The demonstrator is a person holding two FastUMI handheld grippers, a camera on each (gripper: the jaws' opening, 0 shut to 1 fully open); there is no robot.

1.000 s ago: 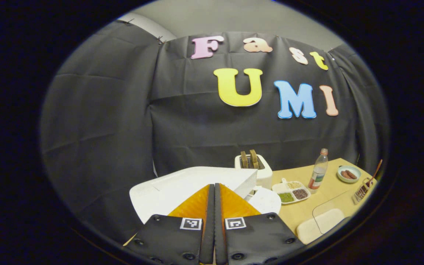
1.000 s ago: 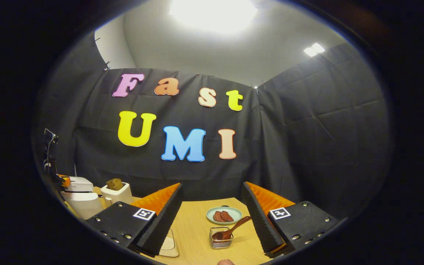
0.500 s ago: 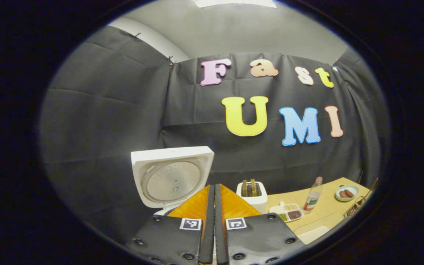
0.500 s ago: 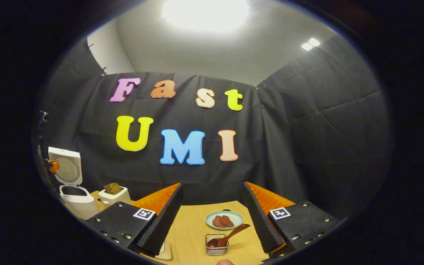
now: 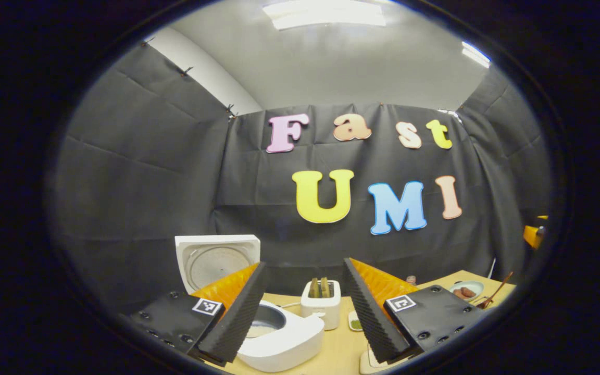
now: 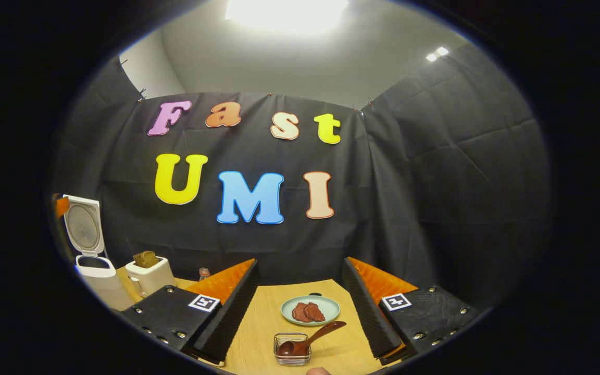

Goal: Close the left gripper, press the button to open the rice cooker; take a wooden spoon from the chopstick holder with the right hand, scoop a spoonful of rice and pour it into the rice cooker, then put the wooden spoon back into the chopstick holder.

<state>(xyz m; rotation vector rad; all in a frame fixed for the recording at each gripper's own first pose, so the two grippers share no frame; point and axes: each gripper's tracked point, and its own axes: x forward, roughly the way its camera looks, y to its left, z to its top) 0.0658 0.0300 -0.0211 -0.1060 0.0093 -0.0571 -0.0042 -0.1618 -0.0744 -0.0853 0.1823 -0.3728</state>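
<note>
The white rice cooker (image 5: 284,341) stands with its lid (image 5: 215,260) swung up, just ahead of my left gripper (image 5: 303,271) and a little to its left. That gripper is open, with nothing between its fingers. In the right gripper view the cooker (image 6: 99,276) sits far left. A wooden spoon (image 6: 311,339) leans in a small wire chopstick holder (image 6: 292,357) on the table, close in front of my right gripper (image 6: 300,266) and between its spread fingers. The right gripper is open and holds nothing. The spoon's handle (image 5: 497,296) also shows at the far right of the left gripper view.
A white toaster (image 5: 321,304) with bread stands right of the cooker. A pale green plate (image 6: 310,310) with brown pieces lies behind the holder. A bottle (image 6: 204,273) stands near the toaster (image 6: 149,273). A small tray with green grains (image 5: 354,323) lies on the wooden table (image 6: 258,333).
The cooker lid has swung up. My left gripper went from shut to open and drew back from the cooker. The right gripper stayed open and edged toward the spoon holder.
</note>
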